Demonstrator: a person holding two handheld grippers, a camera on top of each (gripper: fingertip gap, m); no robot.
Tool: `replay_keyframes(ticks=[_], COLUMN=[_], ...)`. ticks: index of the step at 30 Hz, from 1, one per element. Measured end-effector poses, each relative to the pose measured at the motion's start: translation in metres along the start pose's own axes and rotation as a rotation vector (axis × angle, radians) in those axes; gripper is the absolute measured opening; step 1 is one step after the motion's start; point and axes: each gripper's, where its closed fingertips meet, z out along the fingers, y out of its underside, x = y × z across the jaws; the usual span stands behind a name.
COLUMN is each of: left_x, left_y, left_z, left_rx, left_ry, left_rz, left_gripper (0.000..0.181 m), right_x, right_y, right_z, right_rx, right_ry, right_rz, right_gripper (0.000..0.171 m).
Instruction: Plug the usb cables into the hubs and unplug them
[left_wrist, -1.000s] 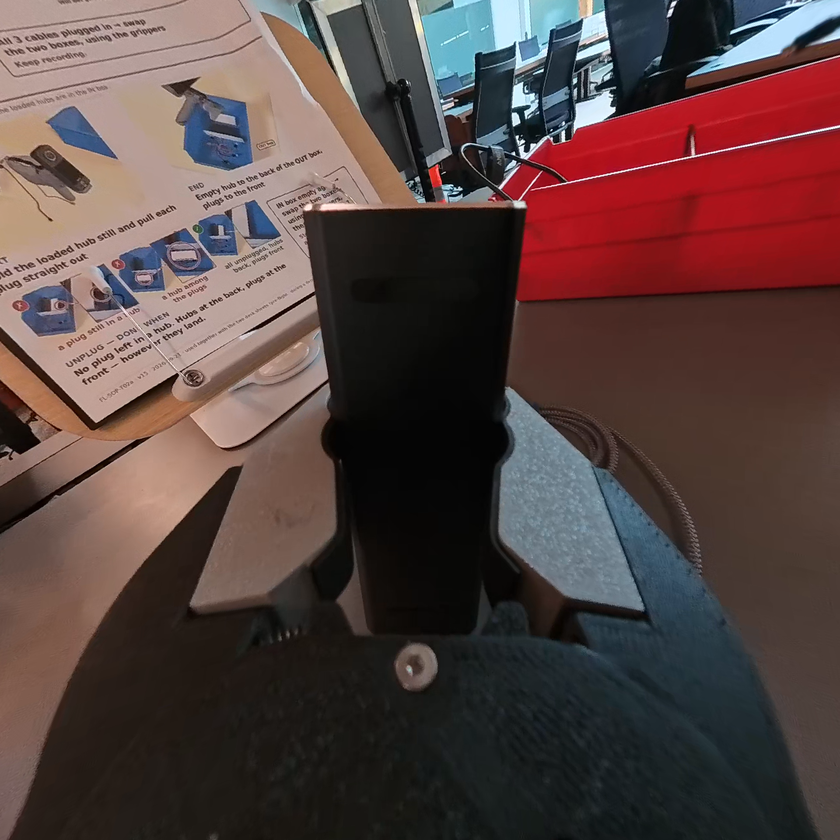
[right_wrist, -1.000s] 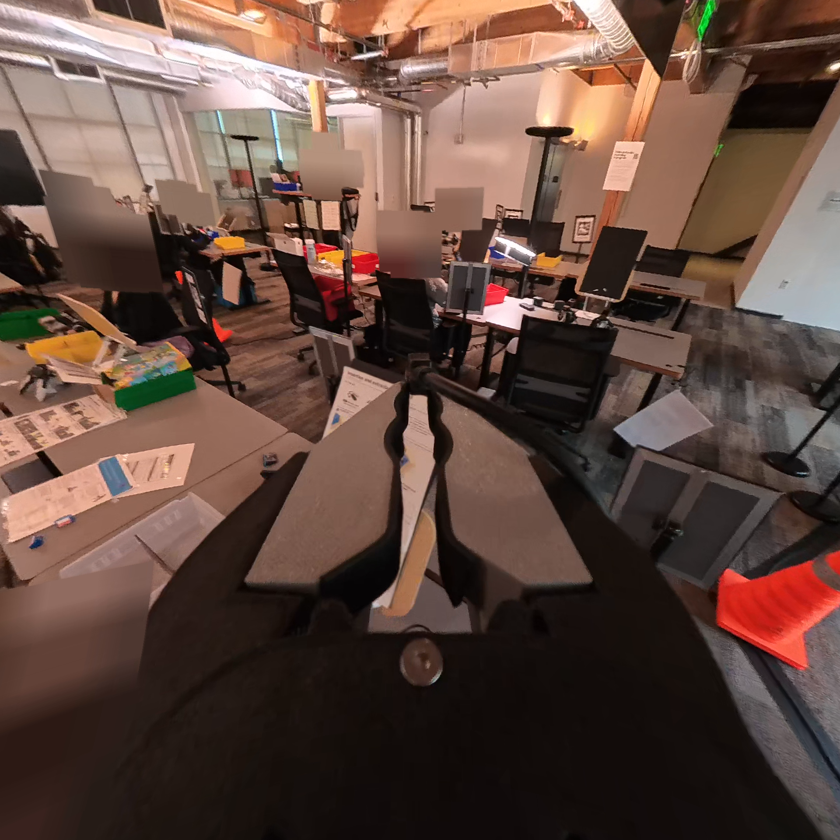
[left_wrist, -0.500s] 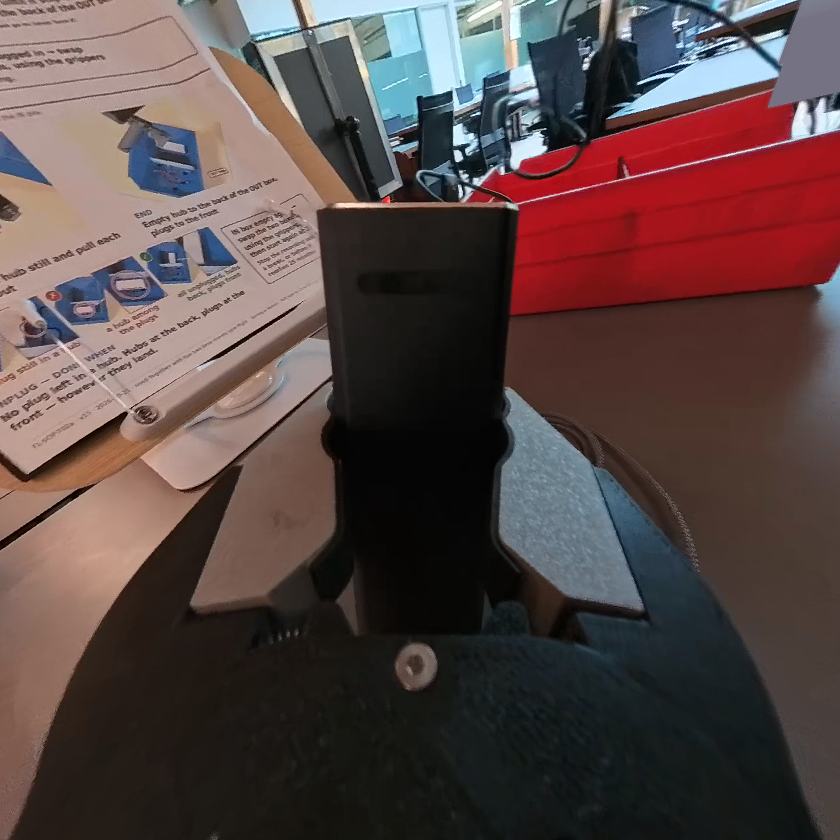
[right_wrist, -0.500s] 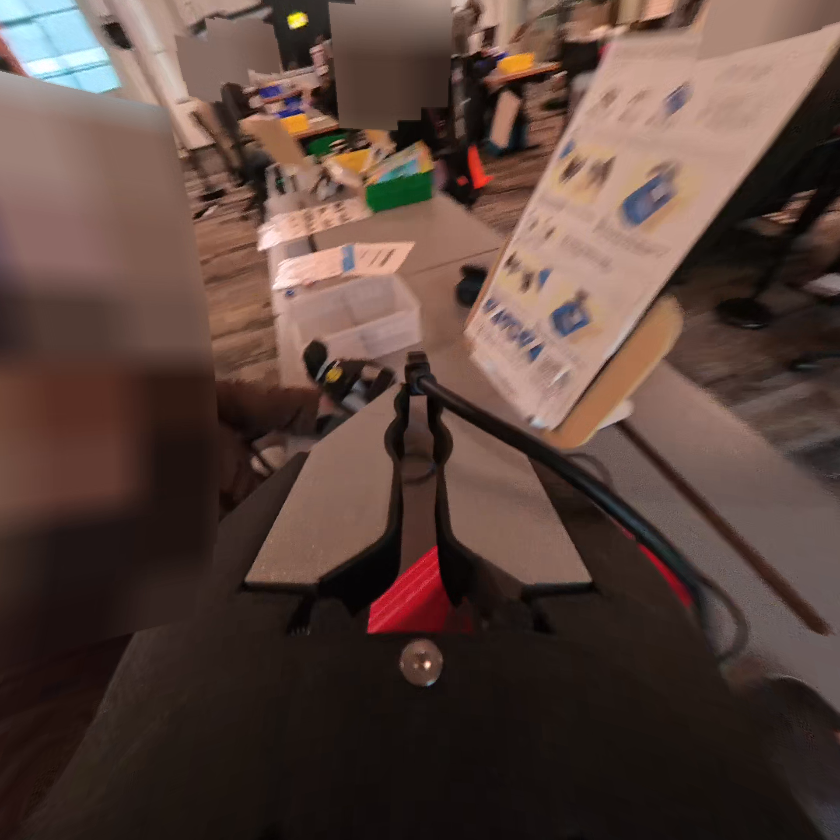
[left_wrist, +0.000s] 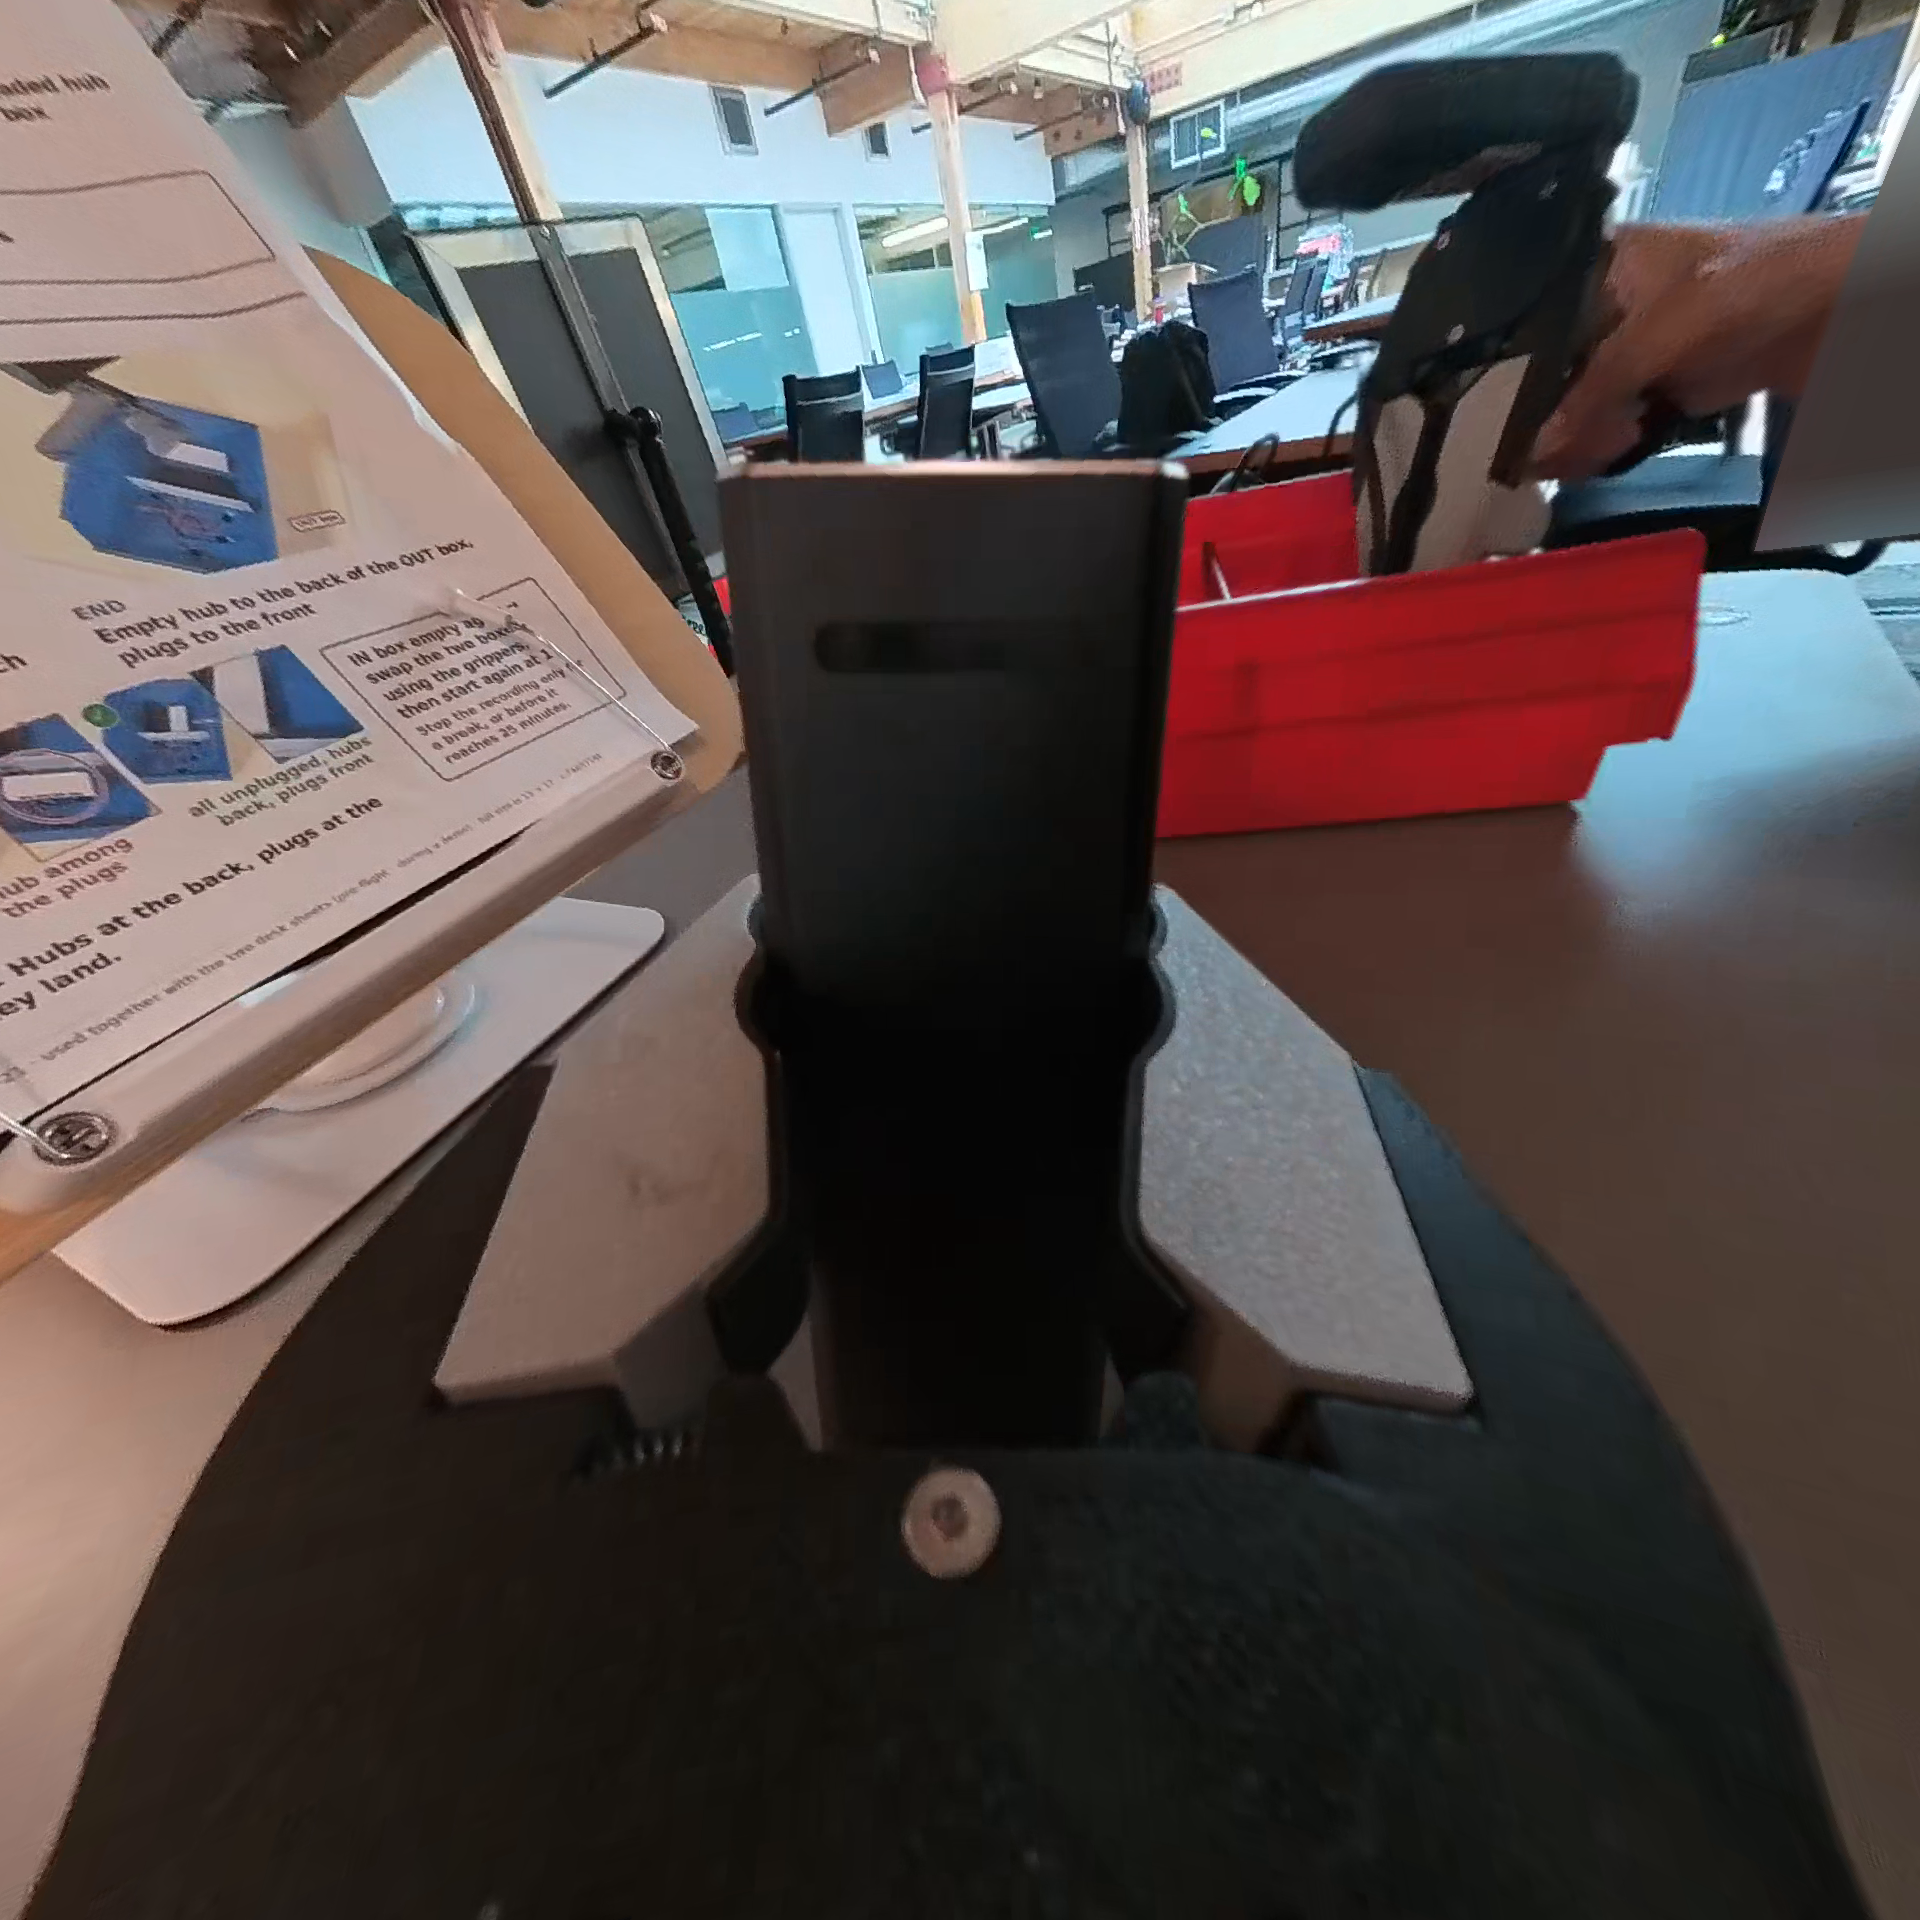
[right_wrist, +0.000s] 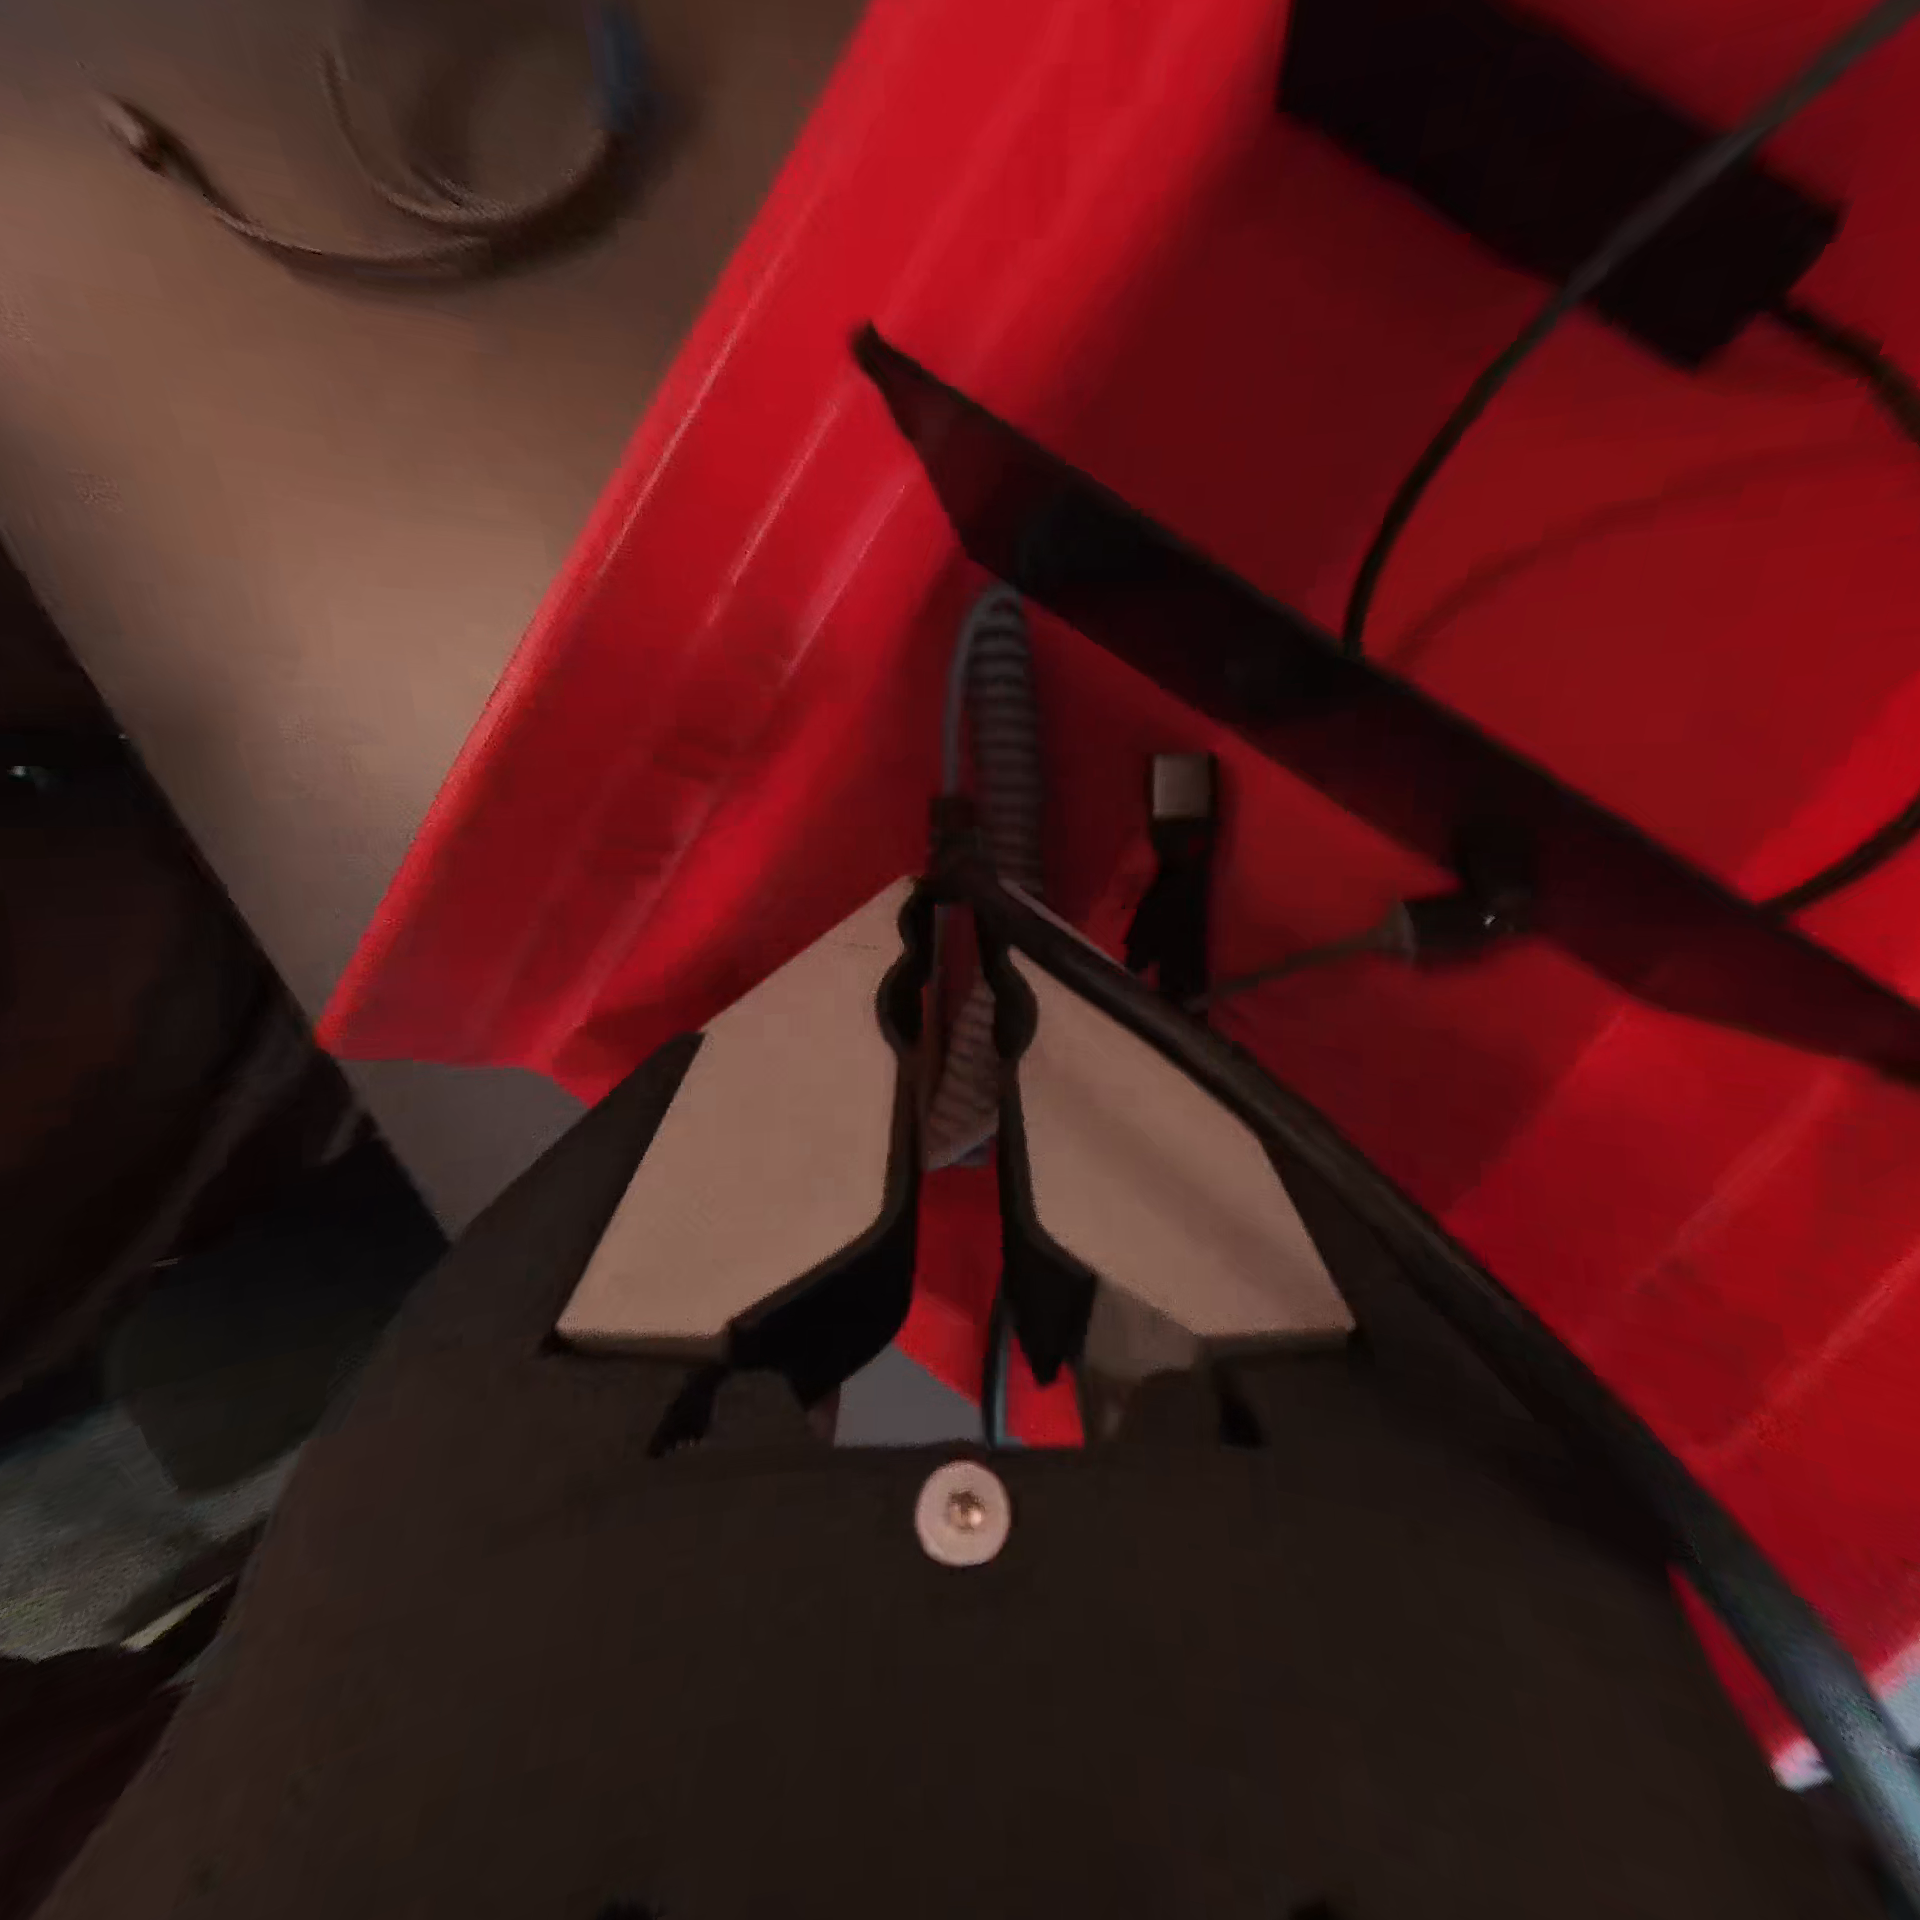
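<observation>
My left gripper (left_wrist: 951, 935) is shut on a dark grey USB hub (left_wrist: 951, 675) and holds it upright above the brown table (left_wrist: 1558, 1039). My right gripper (right_wrist: 956, 894) points down into a red bin (right_wrist: 727, 623). It is shut on the end of a black cable (right_wrist: 1351, 1195) that trails back over its right finger. It also shows in the left wrist view (left_wrist: 1439, 499), held by a hand over the red bin (left_wrist: 1403, 707). In the bin lie a grey braided cable (right_wrist: 997, 707), a loose USB plug (right_wrist: 1182, 790) and a black hub (right_wrist: 1538, 177).
An instruction sheet (left_wrist: 260, 623) on a wooden stand with a white base (left_wrist: 416, 1143) stands close on the left. A black divider (right_wrist: 1299, 675) crosses the bin. Another cable loop (right_wrist: 416, 229) lies on the table beside the bin. Office chairs and desks stand far behind. Left tips to right tips: about 30 cm. The loose USB plug (right_wrist: 1182, 790) lies some 7 cm from my right tips, 30 cm from my left tips.
My right gripper has swung from facing the room to pointing down into the red bin, still holding the black cable. My left gripper with the hub has shifted slightly.
</observation>
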Motion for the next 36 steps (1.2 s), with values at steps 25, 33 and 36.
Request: replay_keyframes(ticks=[25, 33, 36], left_x=[-0.004, 0.004, 0.007], left_y=[-0.007, -0.002, -0.002], left_z=[-0.014, -0.011, -0.011], left_rx=[-0.022, -0.046, -0.049], left_ry=[-0.046, -0.031, -0.019], left_rz=[-0.063, -0.03, -0.029], left_gripper=[0.068, 0.067, 0.067], right_x=[0.177, 0.207, 0.214], right_y=[0.101, 0.111, 0.114], right_z=[-0.108, -0.098, -0.118], right_rx=[0.906, 0.725, 0.73], right_ry=[0.019, 0.125, 0.251], right_rz=[0.824, 0.876, 0.852], right_gripper=[0.083, 0.082, 0.085])
